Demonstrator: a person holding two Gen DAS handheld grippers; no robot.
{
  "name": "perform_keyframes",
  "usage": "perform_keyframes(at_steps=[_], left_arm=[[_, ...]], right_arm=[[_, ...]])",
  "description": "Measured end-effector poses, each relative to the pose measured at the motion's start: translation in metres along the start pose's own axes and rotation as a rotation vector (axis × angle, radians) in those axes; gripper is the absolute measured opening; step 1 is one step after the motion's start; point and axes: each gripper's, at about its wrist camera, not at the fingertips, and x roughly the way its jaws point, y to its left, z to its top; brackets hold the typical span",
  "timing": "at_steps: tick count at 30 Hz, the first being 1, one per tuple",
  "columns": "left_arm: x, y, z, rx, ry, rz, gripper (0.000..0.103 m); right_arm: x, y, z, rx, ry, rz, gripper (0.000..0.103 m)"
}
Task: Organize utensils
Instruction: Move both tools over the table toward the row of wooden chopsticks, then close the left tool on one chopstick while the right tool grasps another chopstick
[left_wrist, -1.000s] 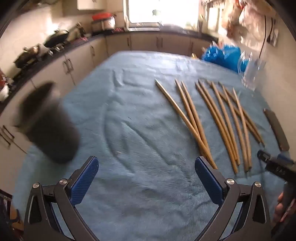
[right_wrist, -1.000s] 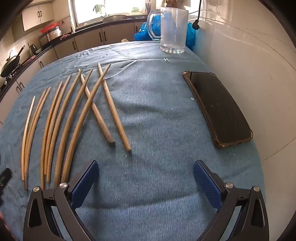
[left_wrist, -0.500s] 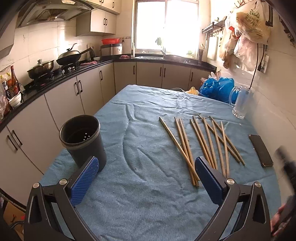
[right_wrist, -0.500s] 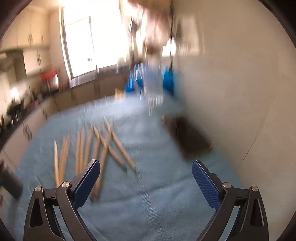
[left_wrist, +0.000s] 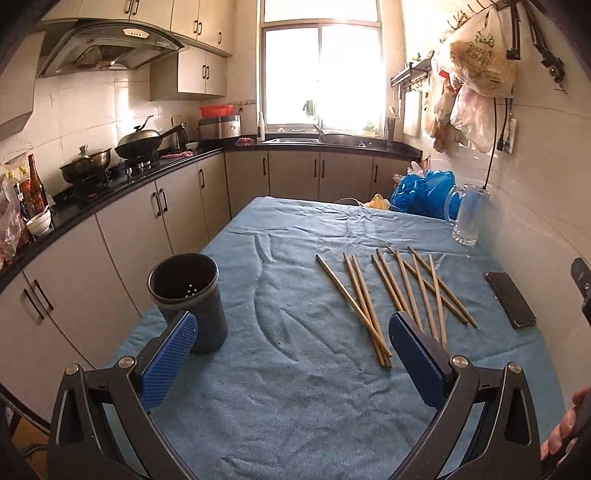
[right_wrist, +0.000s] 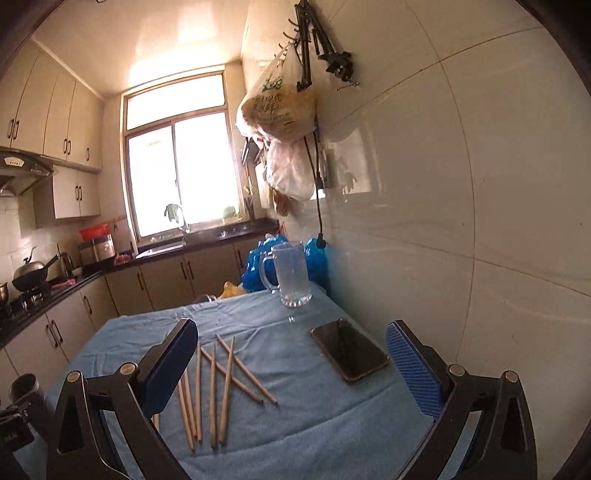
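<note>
The left gripper (left_wrist: 291, 354) is held above the blue tablecloth (left_wrist: 295, 406) with its jaws spread wide and nothing between them. The right gripper (right_wrist: 291, 363) is likewise wide apart and empty. The wooden chopsticks (left_wrist: 391, 291) lie loose and partly crossed on the tablecloth. The dark utensil holder (left_wrist: 188, 299) stands upright, well apart to their left. A phone (right_wrist: 349, 349) lies to their right, a glass mug (right_wrist: 291, 275) beyond them.

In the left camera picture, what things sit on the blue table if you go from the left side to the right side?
Dark utensil cup → wooden chopsticks → glass mug → black phone. All rest on the blue cloth.
</note>
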Motion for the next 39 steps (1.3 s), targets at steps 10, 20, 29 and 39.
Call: perform_keyframes(at_steps=[10, 20, 29, 39], left_arm=[[-0.012, -0.001, -0.006, 0.003, 0.012, -0.036, 0.103], [0.005, -0.011, -0.009, 0.02, 0.067, -0.035, 0.103], [0.038, -0.015, -0.007, 0.05, 0.142, -0.033, 0.103], [0.129, -0.022, 0.037, -0.026, 0.28, -0.061, 0.082]], right_arm=[[-0.02, 0.01, -0.009, -0.046, 0.019, 0.046, 0.103], [-0.008, 0.012, -0.016, -0.061, 0.062, 0.079, 0.103], [0.022, 0.006, -0.034, -0.047, 0.149, 0.103, 0.103], [0.099, 0.011, -0.048, -0.034, 0.422, 0.281, 0.095]])
